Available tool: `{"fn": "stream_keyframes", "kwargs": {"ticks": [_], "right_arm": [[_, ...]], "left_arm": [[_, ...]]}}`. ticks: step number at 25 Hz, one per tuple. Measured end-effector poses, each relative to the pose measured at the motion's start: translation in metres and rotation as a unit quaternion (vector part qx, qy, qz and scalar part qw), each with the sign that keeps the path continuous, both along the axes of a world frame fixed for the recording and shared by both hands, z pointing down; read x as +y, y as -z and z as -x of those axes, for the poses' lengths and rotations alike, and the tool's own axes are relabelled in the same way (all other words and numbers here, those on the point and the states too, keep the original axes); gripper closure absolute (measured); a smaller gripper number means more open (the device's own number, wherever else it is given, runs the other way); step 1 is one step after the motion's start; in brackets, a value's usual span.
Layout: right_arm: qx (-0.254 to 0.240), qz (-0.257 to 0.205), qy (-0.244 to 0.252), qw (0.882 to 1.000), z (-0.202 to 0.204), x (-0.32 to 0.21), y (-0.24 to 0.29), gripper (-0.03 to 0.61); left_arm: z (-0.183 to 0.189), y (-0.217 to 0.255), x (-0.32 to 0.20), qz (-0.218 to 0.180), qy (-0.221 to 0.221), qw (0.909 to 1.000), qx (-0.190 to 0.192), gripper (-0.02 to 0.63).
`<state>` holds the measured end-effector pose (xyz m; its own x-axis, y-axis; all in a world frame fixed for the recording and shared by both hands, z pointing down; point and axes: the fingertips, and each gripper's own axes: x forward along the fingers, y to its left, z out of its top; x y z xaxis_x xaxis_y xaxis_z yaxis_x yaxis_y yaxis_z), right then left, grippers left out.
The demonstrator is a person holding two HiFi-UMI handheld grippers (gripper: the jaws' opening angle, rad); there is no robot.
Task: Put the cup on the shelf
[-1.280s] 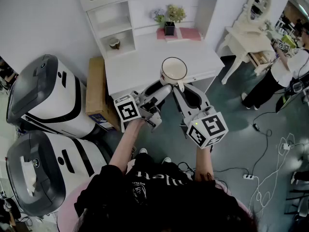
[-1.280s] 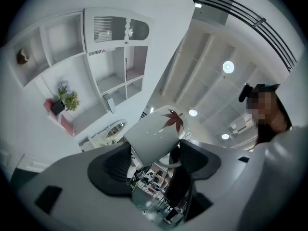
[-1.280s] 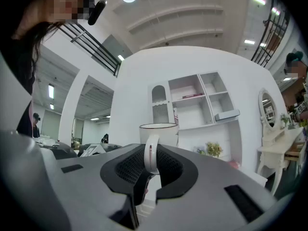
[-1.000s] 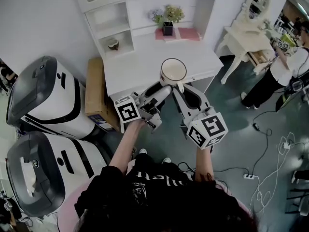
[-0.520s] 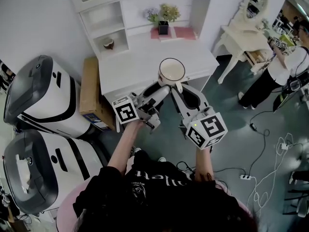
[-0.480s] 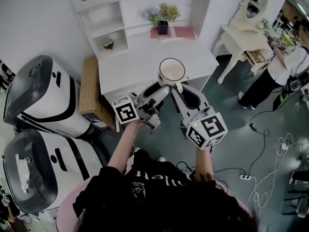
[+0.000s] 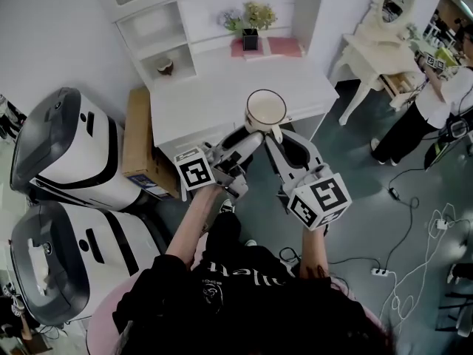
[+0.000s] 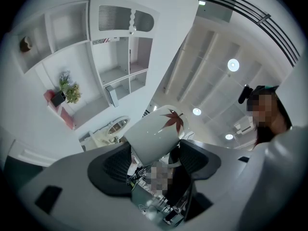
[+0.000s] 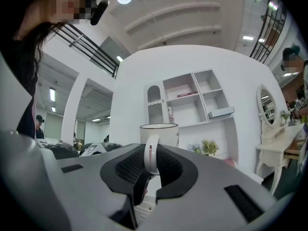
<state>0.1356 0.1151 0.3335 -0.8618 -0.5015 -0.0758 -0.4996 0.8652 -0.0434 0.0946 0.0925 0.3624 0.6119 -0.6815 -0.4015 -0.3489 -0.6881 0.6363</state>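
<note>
Cup (image 7: 265, 109), red leaf (image 8: 174, 120), in left claw (image 7: 250, 139), right claw (image 7: 275, 134)

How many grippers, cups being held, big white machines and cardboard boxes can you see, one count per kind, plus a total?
2 grippers: left gripper, right gripper
1 cup
2 big white machines: upper, lower
1 cardboard box
Total: 6

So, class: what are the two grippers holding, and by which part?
Both hold the cup: the right gripper pinches its handle, and the left gripper clamps its body.
</note>
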Motion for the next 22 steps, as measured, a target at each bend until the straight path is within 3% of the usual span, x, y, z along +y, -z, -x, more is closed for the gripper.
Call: {"fn": "stream_keyframes", "kwargs": {"ticks": [12, 22], "right_arm": [[0.007, -0.002, -0.009, 1.000, 0.038, -0.086, -0.004, 0.489], [0.002, 0.015, -0.024, 1.000, 0.118, -0.203, -0.003, 0.489]], "left_arm": [[0.037, -0.005, -0.088, -0.001, -0.011, 0.9999, 0.009, 0.295], [0.116, -0.005, -0.205, 0.011, -0.023, 0.9996, 0.009, 0.295]]}}
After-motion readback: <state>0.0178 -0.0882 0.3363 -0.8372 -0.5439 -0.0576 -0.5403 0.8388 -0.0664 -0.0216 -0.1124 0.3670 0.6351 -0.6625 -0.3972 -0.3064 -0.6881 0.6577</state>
